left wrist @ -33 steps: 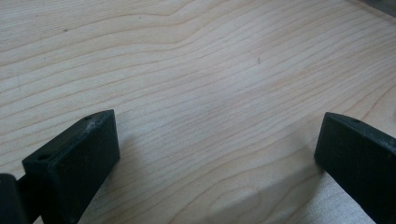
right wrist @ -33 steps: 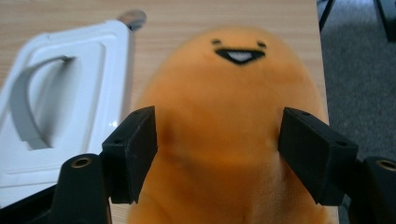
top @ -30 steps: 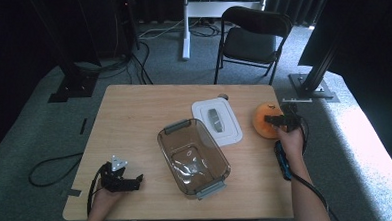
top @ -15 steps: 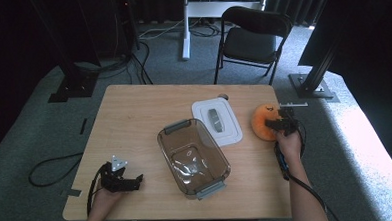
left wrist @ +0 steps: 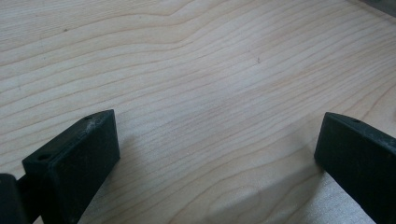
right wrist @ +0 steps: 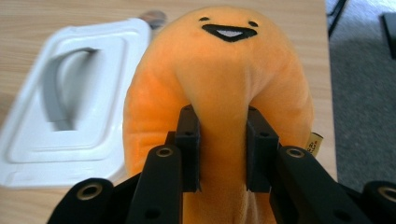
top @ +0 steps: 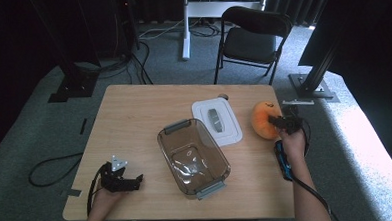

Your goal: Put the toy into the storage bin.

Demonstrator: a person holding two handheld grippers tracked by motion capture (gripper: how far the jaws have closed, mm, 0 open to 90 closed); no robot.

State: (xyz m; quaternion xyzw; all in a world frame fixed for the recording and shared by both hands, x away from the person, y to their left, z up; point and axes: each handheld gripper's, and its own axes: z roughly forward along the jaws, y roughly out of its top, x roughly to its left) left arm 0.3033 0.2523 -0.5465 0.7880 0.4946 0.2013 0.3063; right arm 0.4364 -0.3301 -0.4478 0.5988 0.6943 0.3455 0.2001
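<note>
Orange plush toy: a rounded soft orange toy [right wrist: 219, 88] with a stitched black smiling mouth and two small eyes sits at the right edge of the table, just right of the white lid; a fold of its fabric is pinched between the jaws.
Right gripper: the black hand-held right gripper [right wrist: 223, 149] has just been closing and is now clenched on that fold of the toy; in the high view it sits at the toy's right side [top: 283, 121].
Left gripper: the black hand-held left gripper [top: 132, 182] lies at the near left of the table with a grey three-cornered plate on top, jaws spread wide over bare wood, nothing between them [left wrist: 215, 158].
Container: a clear brownish plastic tub [top: 171, 141] with grey end handles stands in the middle of the table, angled.
Lid: a white rectangular plastic lid [top: 226, 114] with a grey handle lies flat just behind the tub.
Surface: a light wooden table [top: 134, 113] with visible grain.
Room: grey carpet [top: 30, 133], cables on the floor, a black folding chair [top: 253, 38] beyond the table, dark curtains behind.
Writing: a small yellow tag [right wrist: 315, 143] at the toy's side carries print too small to read.
</note>
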